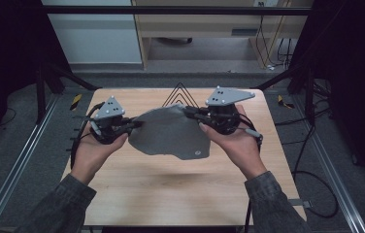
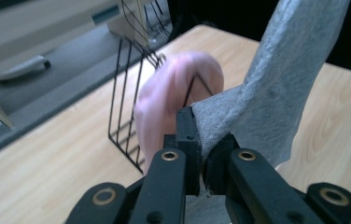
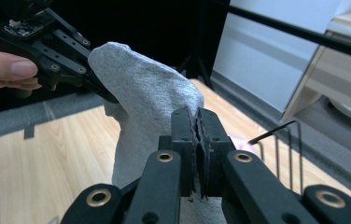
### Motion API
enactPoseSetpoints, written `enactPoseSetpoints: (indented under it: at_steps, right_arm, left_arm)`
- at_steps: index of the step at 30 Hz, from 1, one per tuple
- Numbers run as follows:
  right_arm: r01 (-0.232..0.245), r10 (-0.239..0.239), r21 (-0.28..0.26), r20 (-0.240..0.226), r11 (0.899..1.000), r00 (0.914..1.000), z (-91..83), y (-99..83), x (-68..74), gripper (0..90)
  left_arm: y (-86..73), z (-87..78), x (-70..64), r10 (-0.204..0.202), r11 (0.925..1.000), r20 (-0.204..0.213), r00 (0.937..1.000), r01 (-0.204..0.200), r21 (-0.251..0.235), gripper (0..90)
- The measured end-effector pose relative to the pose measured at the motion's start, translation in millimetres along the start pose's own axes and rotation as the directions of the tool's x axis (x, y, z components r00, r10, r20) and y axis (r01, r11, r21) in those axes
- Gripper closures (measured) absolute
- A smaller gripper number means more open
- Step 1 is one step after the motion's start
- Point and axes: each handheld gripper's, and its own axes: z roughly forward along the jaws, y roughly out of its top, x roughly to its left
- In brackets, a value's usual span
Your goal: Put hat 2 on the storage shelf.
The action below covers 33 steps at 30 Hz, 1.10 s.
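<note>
Grey cloth held up mid-table, stretched between both grippers.
Left gripper pinches its nine o'clock edge, right gripper its two o'clock corner, jaws clamped on fabric, probably to spread it flat; both wrists angle inward, wire rack behind at twelve.

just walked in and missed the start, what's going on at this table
A person is holding a grey fabric cloth stretched in the air above the light wooden table, using two handheld grippers. The left gripper is shut on one edge and the right gripper is shut on the opposite edge. Behind the cloth stands a black wire rack, with something pink beside it, too blurred to identify.
</note>
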Motion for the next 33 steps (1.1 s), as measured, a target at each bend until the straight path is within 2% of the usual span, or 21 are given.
enactPoseSetpoints:
  at_steps: [3,4,7,10,14,15,16,17,20,33]
  right_arm:
    - [-0.008,0.008,-0.026,0.016,1.000,0.9998,-8.7,7.9,-5.2,87.0]
    - [-0.012,0.012,-0.032,0.017,0.999,0.9998,-10.9,9.8,-6.7,87.0]
    - [-0.009,0.010,-0.047,0.030,0.999,0.9995,-18.0,18.4,-12.7,87.0]
    - [-0.014,0.017,-0.070,0.036,0.997,0.9992,-23.3,26.3,-18.7,87.0]
    - [-0.012,0.017,-0.084,0.057,0.996,0.9983,-28.2,34.4,-27.8,87.0]
    - [-0.012,0.017,-0.084,0.057,0.996,0.9983,-28.2,34.4,-27.8,87.0]
    - [-0.024,0.030,-0.089,0.063,0.996,0.9976,-28.8,36.3,-33.9,87.0]
    - [-0.024,0.030,-0.089,0.063,0.996,0.9976,-28.8,36.3,-33.9,87.0]
    - [-0.034,0.042,-0.092,0.077,0.995,0.9961,-26.5,37.7,-45.7,87.0]
    - [-0.053,0.070,-0.137,0.118,0.989,0.9905,-24.8,44.9,-66.6,87.0]
  left_arm:
    - [18.7,-2.1,-0.5,-0.001,0.9996,-0.002,1.0000,0.001,-0.029,86.9]
    - [18.7,-2.1,-0.5,-0.001,0.9996,-0.002,1.0000,0.001,-0.029,86.9]
    - [32.7,-2.9,0.1,0.014,0.9991,-0.006,0.9999,-0.015,-0.040,86.9]
    - [50.0,-4.1,2.8,0.011,0.9967,-0.012,0.9999,-0.012,-0.080,86.9]
    - [66.0,-4.4,3.7,0.019,0.9940,-0.017,0.9997,-0.020,-0.107,86.9]
    - [66.0,-4.4,3.7,0.019,0.9940,-0.017,0.9997,-0.020,-0.107,86.9]
    - [72.4,-2.3,4.5,0.017,0.9922,-0.016,0.9997,-0.019,-0.123,86.9]
    - [72.4,-2.3,4.5,0.017,0.9922,-0.016,0.9997,-0.019,-0.123,86.9]
    - [79.7,3.3,7.9,0.018,0.9910,-0.014,0.9997,-0.020,-0.133,86.9]
    - [93.7,16.9,15.2,-0.002,0.9846,-0.018,0.9998,-0.001,-0.175,87.0]
